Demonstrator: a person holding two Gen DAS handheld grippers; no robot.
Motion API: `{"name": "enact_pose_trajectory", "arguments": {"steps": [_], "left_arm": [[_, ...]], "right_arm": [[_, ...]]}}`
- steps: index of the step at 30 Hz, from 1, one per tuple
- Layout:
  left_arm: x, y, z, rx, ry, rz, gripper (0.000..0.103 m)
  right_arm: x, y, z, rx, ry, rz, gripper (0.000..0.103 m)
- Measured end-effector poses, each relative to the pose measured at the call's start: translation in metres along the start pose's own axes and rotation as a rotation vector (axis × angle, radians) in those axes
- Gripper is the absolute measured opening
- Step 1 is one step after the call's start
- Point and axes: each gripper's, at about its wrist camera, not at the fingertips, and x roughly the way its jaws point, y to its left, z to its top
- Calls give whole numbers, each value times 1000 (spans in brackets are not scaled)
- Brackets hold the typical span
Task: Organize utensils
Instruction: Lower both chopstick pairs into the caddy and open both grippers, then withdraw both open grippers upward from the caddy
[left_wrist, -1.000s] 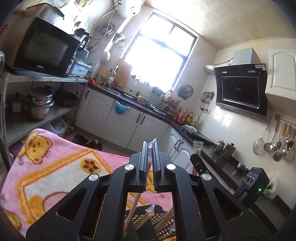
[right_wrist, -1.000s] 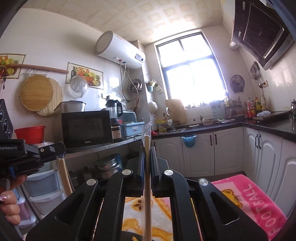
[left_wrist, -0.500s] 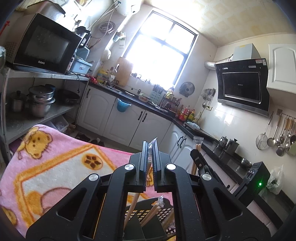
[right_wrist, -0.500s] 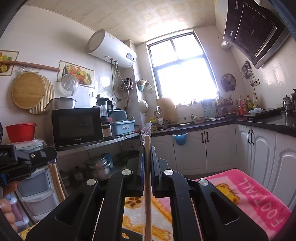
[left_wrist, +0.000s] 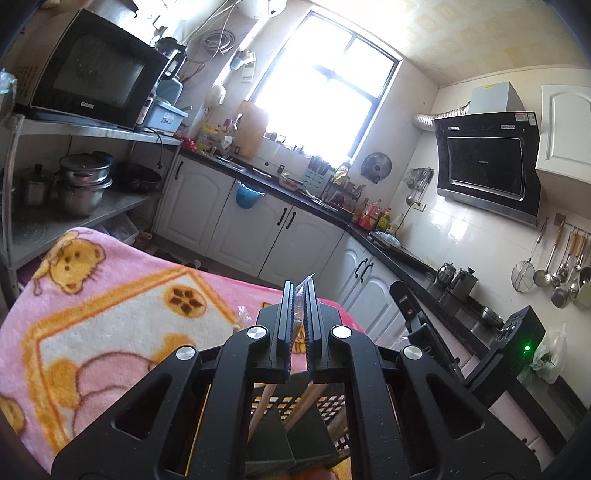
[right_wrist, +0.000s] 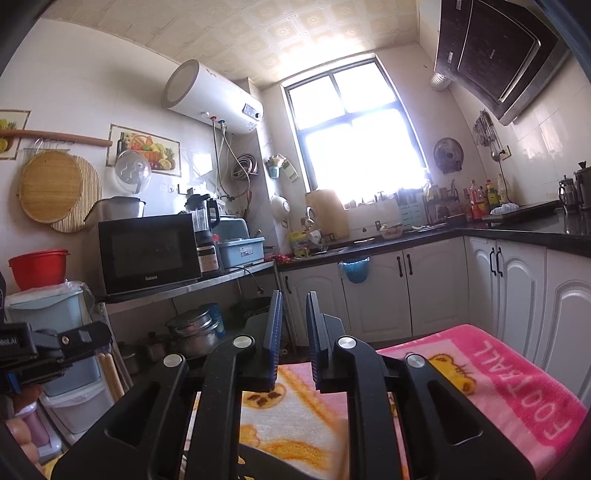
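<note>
Here the left tongs (left_wrist: 299, 314) are clamped on a wrapped pair of chopsticks (left_wrist: 300, 295) whose wooden shafts slant down into the black slotted basket (left_wrist: 295, 402) just below them, near the right edge of the pink blanket (left_wrist: 110, 325) covering the bench. At least three wooden sticks show through the basket. The right tongs (right_wrist: 293, 332) are opening with nothing between their blue pads (right_wrist: 274, 332); ahead lies bare blanket, then open floor before the white cabinets (right_wrist: 424, 288).
</note>
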Motion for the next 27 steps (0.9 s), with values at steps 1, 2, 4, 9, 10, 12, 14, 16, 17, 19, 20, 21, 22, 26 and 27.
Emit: {"name": "enact_pose_trajectory", "arguments": {"steps": [1,2,4,9,10,12,14,16,17,19,20,21,22,26,27], "left_arm": [[-1,0,-1,-1,1,-1,3],[-1,-1,-1,-1,3,0,3],[-2,-1,-3,-1,11,3,3],[-2,4,-10,-15,37,17,3],[-2,6,-11,-20,44,19,3],[-2,8,-14,-26,52,25,3],[-2,10,-18,-29,62,28,7],[-3,11,-21,-33,76,28,20],[-3,12,-21,-37,79,26,23],[-6,13,-23,-38,80,27,28],[-7,13,-24,-38,84,33,29],[-7,13,-25,-40,89,36,35],[-8,14,-26,-46,96,41,40],[-11,13,-31,-40,112,48,50],[-12,13,-32,-37,117,51,54]], "right_arm": [[-1,-1,0,3,1,2,14],[-3,-2,0,8,5,4,16],[-4,-3,0,20,13,6,21],[-11,-9,-2,35,43,2,25],[-13,-11,-3,39,51,3,26],[-18,-12,-5,38,66,-4,31],[-22,-13,-6,30,80,-1,33],[-24,-13,-8,21,99,2,37],[-26,-14,-9,19,110,1,38],[-28,-14,-10,19,129,2,39],[-30,-14,-11,17,136,3,40],[-31,-14,-12,12,149,5,41],[-33,-14,-13,7,156,3,41],[-40,-11,-16,-25,180,-7,44],[-42,-10,-17,-27,190,-5,44]]}}
